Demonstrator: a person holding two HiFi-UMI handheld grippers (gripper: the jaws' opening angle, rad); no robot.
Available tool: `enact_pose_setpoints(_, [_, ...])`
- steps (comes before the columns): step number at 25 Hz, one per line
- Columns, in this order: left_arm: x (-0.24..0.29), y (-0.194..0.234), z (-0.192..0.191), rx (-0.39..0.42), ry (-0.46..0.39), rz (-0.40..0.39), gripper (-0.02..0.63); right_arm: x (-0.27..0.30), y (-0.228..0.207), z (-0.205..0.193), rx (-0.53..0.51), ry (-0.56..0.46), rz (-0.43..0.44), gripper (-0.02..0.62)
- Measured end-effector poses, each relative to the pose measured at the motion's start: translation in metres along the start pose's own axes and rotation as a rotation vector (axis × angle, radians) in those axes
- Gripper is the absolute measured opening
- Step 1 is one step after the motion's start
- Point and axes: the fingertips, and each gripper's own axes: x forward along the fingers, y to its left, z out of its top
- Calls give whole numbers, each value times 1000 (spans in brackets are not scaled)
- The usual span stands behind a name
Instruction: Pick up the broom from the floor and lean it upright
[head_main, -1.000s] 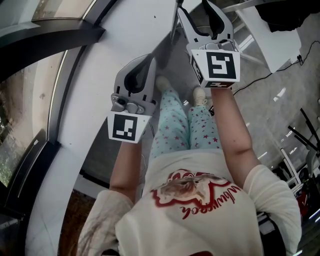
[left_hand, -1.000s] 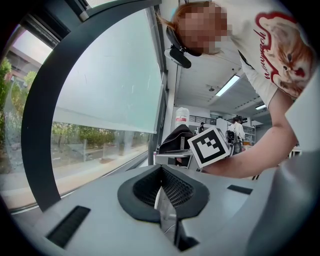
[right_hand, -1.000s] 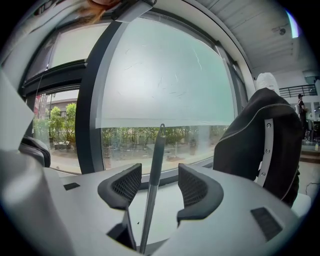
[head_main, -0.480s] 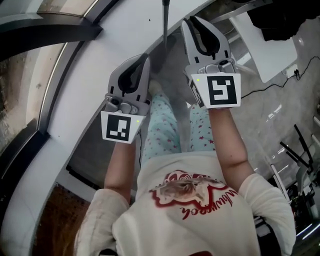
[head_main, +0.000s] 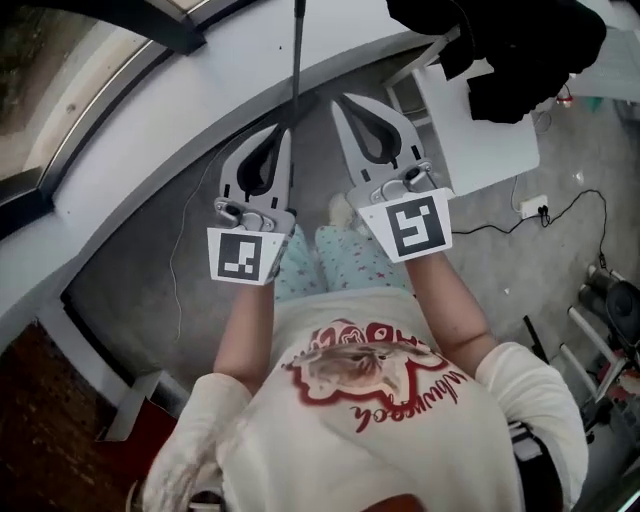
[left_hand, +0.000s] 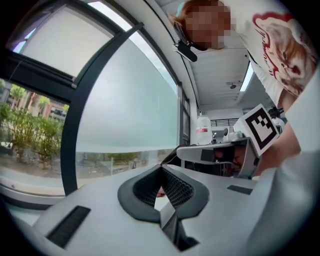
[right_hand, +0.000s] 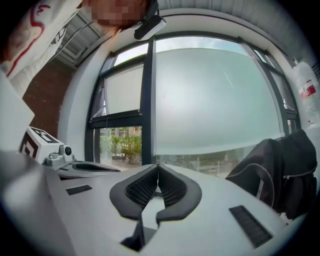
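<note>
While broom handle (head_main: 297, 50) leans near-upright at sill (head_main: 200, 95), L claw (head_main: 286, 132) shut, empty, R claw (head_main: 336, 99) just closed, empty.

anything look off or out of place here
Nothing spilled or broken. The broom handle stands upright by the white ledge. Only a black bag or jacket slumped on the white table looks untidy.

Looks like an office or lab: tall dark-framed windows (right_hand: 210, 95) at 11 o'clock, white bench (head_main: 490, 150) at 1, strip light (left_hand: 248, 76) overhead, grey floor (head_main: 130, 270).
</note>
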Motion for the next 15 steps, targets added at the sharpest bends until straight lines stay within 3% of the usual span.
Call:
enact_pose_setpoints(3, [-18,-19,34,31,-28,16,20,-15,17,34,6,-46,66,25])
enact_pose_setpoints(7, [-51,-32,60,77,-43,46,20,-27,56,48,-38,-39,147,25])
enact_pose_setpoints(12, [-119,-45,71,71,-71,172,20,-56,126,47,-29,-18,263,25])
enact_pose_setpoints(15, [-181,-57,57,34,-36,258,20,-91,168,34,-40,32,297,25])
